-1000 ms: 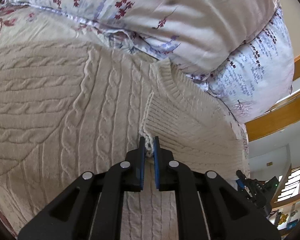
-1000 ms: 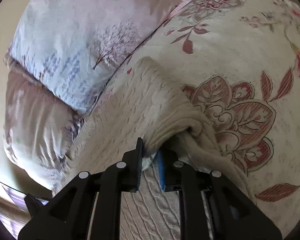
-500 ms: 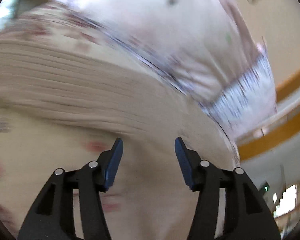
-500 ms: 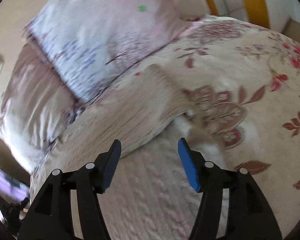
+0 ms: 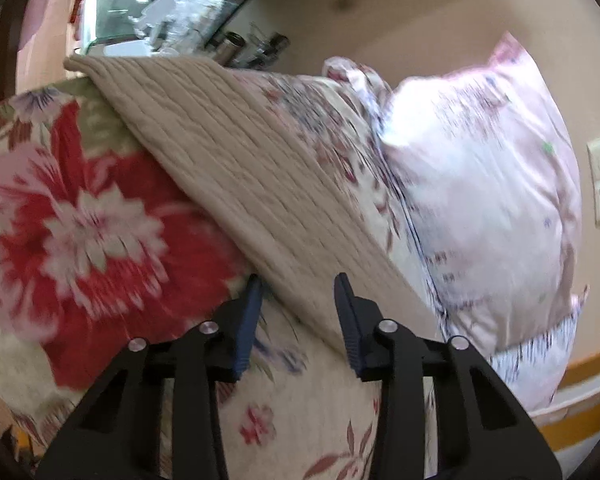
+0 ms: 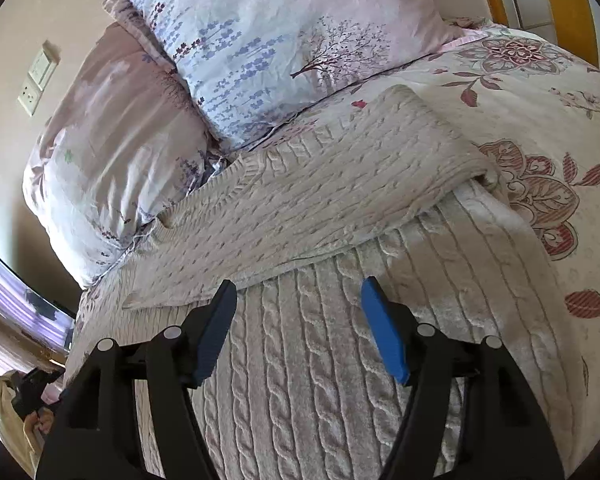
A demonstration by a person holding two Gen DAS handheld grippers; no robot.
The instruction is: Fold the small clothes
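- My right tool (image 6: 298, 324) hung with its jaws wide apart and nothing between them, low over the cream cable-knit sweater (image 6: 340, 320), which lay on the flowered bedspread (image 6: 540, 92).
- One part of the sweater was folded across the body, its free edge (image 6: 300, 260) lying just ahead of my right fingertips.
- My left tool (image 5: 298, 304) was also spread and empty, near the sweater's far edge (image 5: 236, 168); that view was blurred, so I could not tell if it touched.
- To fold well, I judged each tool should pinch both layers at a matching edge, then lift and carry them together so the knit would not sag or twist.
- The pillows (image 6: 284, 40) pressed close along one side of the sweater, leaving little room there.
- The open bedspread on the other side looked the freer way to swing.
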